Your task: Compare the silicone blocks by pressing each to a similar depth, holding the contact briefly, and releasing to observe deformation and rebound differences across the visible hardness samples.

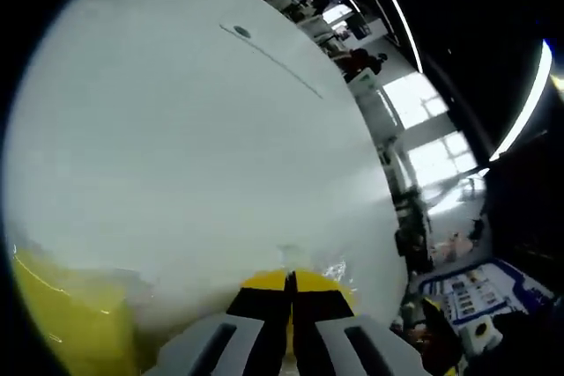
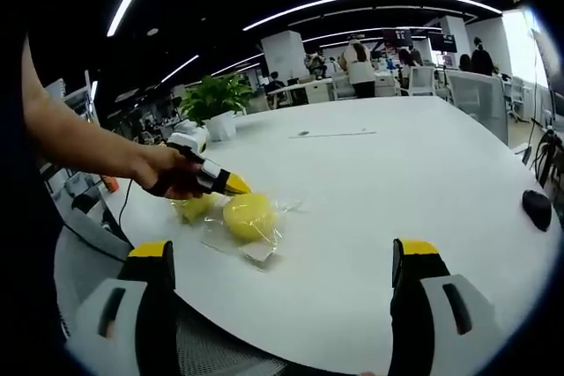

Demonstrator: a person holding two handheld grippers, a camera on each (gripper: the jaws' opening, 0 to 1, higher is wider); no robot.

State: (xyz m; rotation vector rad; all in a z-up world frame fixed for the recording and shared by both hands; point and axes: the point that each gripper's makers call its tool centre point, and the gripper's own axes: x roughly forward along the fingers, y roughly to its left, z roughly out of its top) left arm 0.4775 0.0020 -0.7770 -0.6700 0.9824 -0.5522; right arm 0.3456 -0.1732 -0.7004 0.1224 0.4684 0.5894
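A round yellow silicone block (image 2: pixel 249 217) lies in a clear plastic wrap (image 2: pixel 256 248) on the white table (image 2: pixel 379 173). Just left of it is a second, paler yellow block (image 2: pixel 194 209). A person's hand holds my left gripper (image 2: pixel 236 187) with its yellow tip at the round block's upper edge. In the left gripper view, the left gripper (image 1: pixel 289 283) has its jaws shut together, a blurred yellow block (image 1: pixel 53 323) sits at lower left, and crinkled wrap (image 1: pixel 337 269) lies by the tips. My right gripper (image 2: pixel 283 248) stands open, wide apart, short of the wrap.
A black mouse (image 2: pixel 536 209) lies near the table's right edge. A potted plant (image 2: pixel 216 96) stands at the far left corner. A small round inset (image 1: pixel 241 32) marks the tabletop. Desks, chairs and people are beyond the table. The near table edge runs just above my right jaws.
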